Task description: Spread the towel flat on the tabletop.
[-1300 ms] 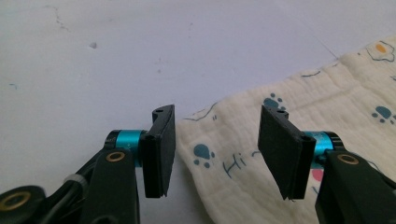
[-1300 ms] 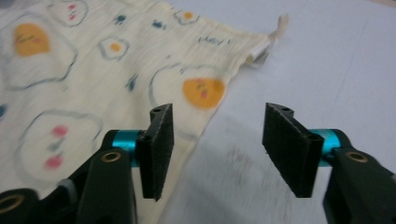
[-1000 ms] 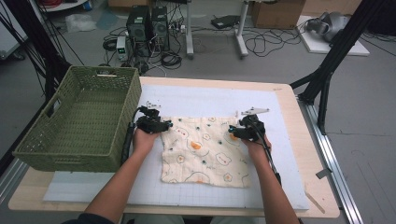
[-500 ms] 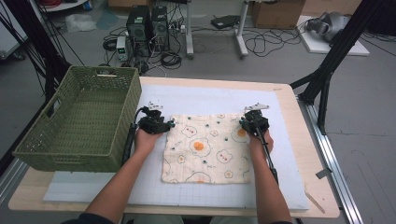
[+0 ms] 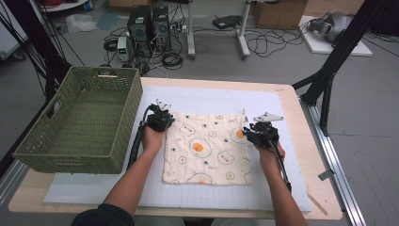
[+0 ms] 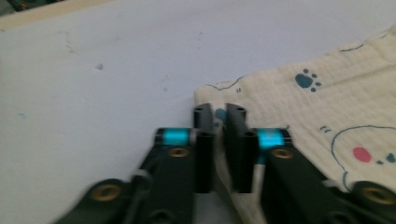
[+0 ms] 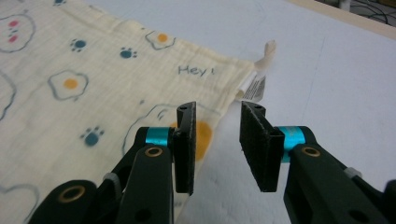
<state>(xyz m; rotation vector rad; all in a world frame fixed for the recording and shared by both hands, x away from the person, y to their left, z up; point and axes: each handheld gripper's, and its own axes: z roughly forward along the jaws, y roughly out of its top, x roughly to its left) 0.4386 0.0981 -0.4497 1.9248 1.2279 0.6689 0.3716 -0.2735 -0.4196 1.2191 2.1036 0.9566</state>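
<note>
A cream cloth (image 5: 207, 146) printed with fried eggs and paw marks lies spread flat on the white mat (image 5: 211, 96). My left gripper (image 5: 162, 118) is at the cloth's far left corner. In the left gripper view its jaws (image 6: 219, 112) have just been closing and now pinch the corner of the cloth (image 6: 327, 93). My right gripper (image 5: 251, 132) is at the cloth's right edge. Its jaws (image 7: 217, 112) have just been opening and stand apart, one over the cloth (image 7: 70, 70), the other over the mat. A white label (image 7: 254, 86) sticks out at the corner beyond them.
A green woven basket (image 5: 70, 162) stands at the table's left, close to my left forearm. The mat runs past the cloth on the far and near sides. Beyond the table's back edge, computers and cables lie on the floor.
The cloth lies flatter and squarer than a second ago. The right gripper has moved outward to the cloth's right edge. The left gripper has stayed at its corner.
</note>
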